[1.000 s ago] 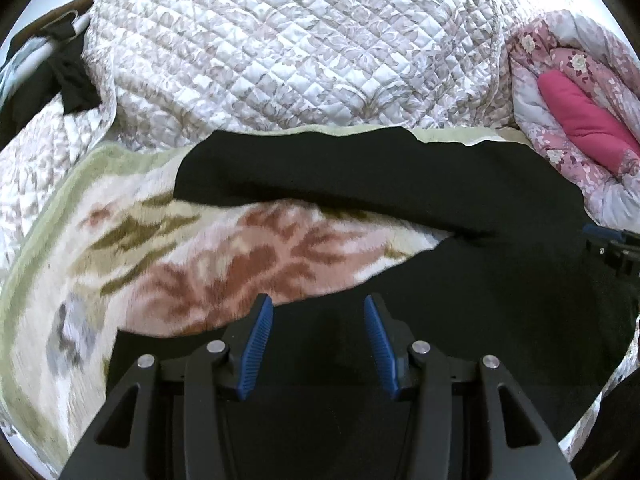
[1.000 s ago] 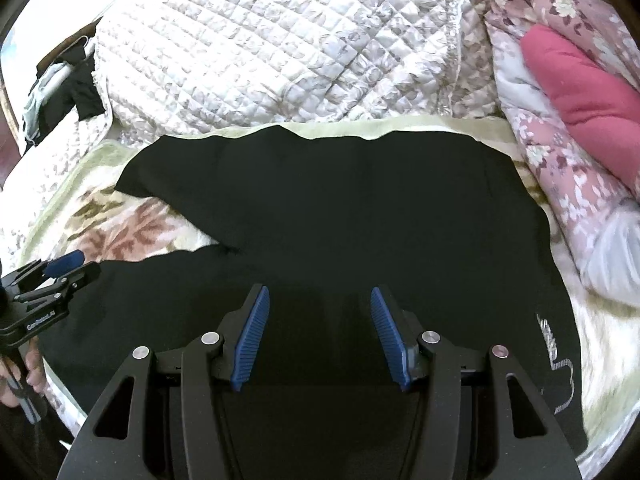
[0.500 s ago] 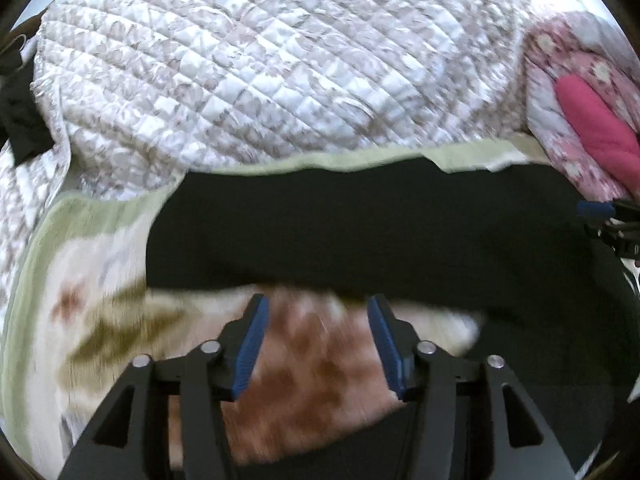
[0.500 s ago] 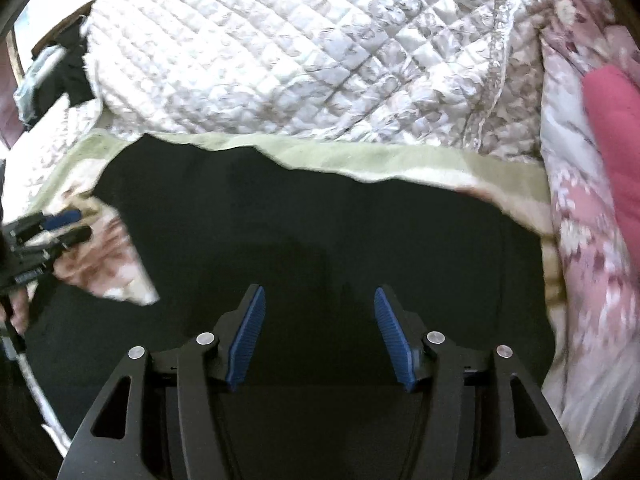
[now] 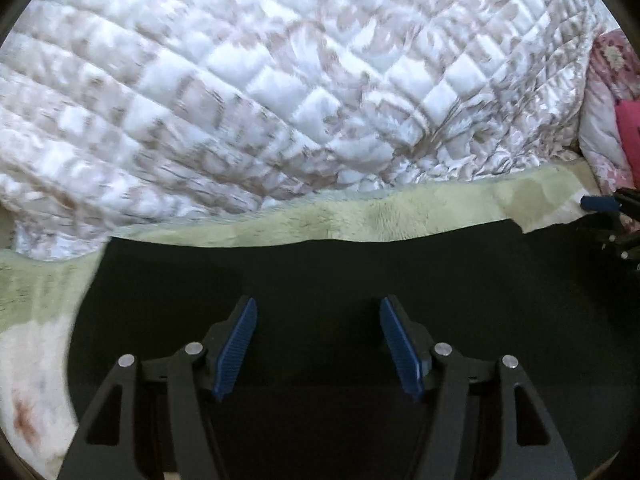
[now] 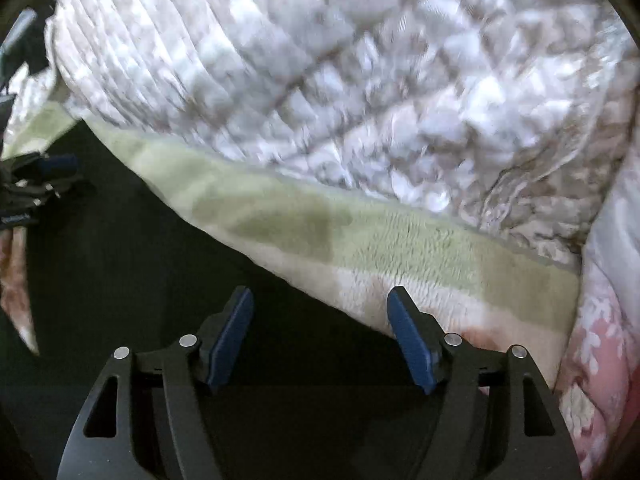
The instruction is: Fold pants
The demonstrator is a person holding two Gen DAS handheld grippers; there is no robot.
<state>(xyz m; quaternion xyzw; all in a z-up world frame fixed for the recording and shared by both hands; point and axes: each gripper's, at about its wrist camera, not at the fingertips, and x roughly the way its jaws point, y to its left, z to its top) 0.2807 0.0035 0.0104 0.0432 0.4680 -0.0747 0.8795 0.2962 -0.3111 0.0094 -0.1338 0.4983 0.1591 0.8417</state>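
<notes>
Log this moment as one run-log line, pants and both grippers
stage: reaching for far edge | black pants: flat on green blanket | left gripper: open, over pants | right gripper: open, at pants edge

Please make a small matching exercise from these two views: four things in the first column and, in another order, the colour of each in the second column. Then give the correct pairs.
Column 1:
1. pants
2. quilt
3. blanket border
4. pads of the left hand-held gripper

Column 2:
A. blue
B. white with beige pattern
C. black
D. pale green

Pairs: 1-C, 2-B, 3-D, 4-A
</notes>
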